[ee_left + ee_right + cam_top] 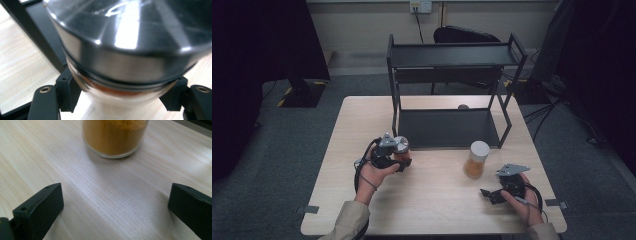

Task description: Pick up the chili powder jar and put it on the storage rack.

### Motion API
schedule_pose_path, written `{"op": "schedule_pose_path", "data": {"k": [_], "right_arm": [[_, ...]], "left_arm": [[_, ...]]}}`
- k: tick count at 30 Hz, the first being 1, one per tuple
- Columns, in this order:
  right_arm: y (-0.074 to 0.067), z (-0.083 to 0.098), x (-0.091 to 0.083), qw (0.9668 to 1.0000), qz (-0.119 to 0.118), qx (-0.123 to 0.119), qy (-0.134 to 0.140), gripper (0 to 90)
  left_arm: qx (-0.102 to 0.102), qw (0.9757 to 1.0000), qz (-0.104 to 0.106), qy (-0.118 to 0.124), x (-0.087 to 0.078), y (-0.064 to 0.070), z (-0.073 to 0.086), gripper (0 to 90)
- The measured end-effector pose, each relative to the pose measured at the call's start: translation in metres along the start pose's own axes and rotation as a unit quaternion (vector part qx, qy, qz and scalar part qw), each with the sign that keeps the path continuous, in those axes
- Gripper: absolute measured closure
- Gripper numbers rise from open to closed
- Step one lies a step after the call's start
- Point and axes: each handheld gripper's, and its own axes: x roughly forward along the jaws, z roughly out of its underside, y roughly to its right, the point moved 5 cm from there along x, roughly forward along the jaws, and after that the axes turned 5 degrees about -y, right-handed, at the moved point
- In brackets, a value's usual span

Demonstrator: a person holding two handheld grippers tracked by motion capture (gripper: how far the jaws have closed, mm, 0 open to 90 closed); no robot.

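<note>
My left gripper (398, 153) is shut on a glass jar (401, 145) with a shiny metal lid, held a little above the table near the rack's front left leg. In the left gripper view the metal-lidded jar (130, 37) looms close, with reddish-brown contents under the lid, and my left gripper (121, 94) has a pad pressed against each side of the glass. A second jar (476, 160) with a white lid and orange powder stands on the table to the right. My right gripper (488, 194) rests low and open just in front of the powder jar (113, 137), with bare wood between its pads (42, 205).
A black two-tier metal rack (452, 55) stands on the far half of the wooden table (427, 205), its lower shelf (447, 127) bare. A small round object (463, 107) lies behind the rack. A dark chair is beyond the table.
</note>
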Motion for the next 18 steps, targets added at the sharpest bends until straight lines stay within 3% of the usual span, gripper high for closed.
{"op": "schedule_pose_path", "data": {"k": [11, 18], "right_arm": [[0.000, 0.000, 0.000, 1.0000, 0.000, 0.000, 0.000, 0.0], [0.000, 0.000, 0.000, 1.0000, 0.000, 0.000, 0.000, 0.0]], "left_arm": [[0.016, 0.9999, 0.000, -0.005, 0.003, 0.008, -0.031, 30.0], [0.009, 0.9999, 0.004, -0.003, 0.004, 0.009, -0.047, 30.0]]}}
